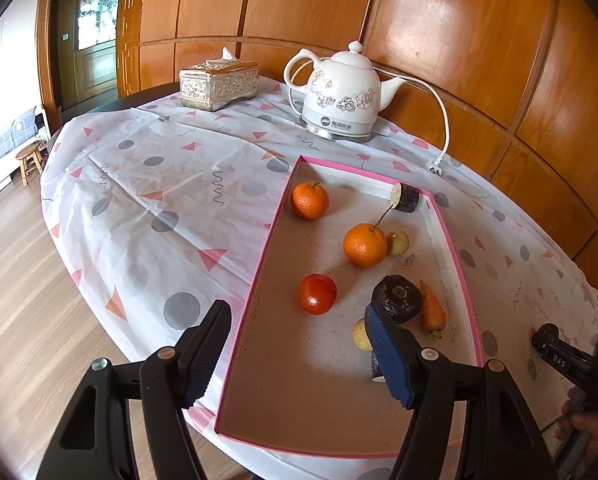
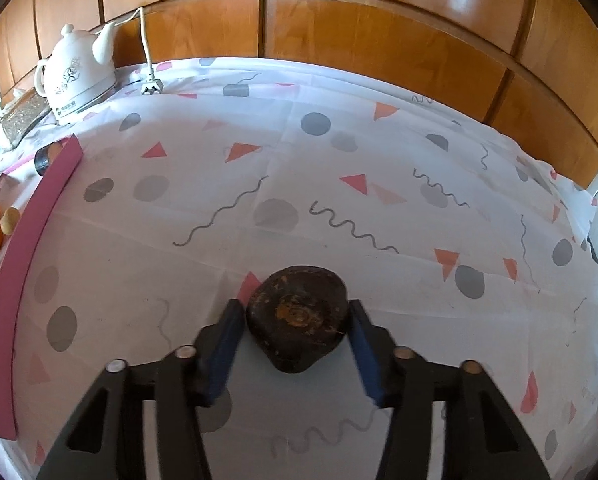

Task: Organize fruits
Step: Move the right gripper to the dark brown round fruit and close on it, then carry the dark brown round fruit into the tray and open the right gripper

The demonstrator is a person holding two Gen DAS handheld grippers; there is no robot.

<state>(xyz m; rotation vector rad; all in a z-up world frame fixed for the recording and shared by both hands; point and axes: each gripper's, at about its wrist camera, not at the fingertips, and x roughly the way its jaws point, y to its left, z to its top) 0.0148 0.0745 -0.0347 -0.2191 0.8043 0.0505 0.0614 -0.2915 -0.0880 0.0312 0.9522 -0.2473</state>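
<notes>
Left claw (image 1: pixel 299 356) spread wide, holding nothing, hovering over the near end of the pink-rimmed tray (image 1: pixel 255 292) on the counter (image 1: pixel 139 208). In the tray, left to right: small orange (image 1: pixel 309 200), tomato (image 1: pixel 317 294), bigger orange (image 1: pixel 365 245), dark round fruit (image 1: pixel 397 298), carrot (image 1: pixel 433 312). Tissue box (image 1: pixel 218 84) and white kettle (image 1: pixel 341 96) sit behind the tray. Right claw (image 2: pixel 297 350) is outside the tray, right of it, fingers (image 2: pixel 227 344) either side of another dark fruit (image 2: pixel 297 320) on the cloth; cannot tell if they're pinching it.
</notes>
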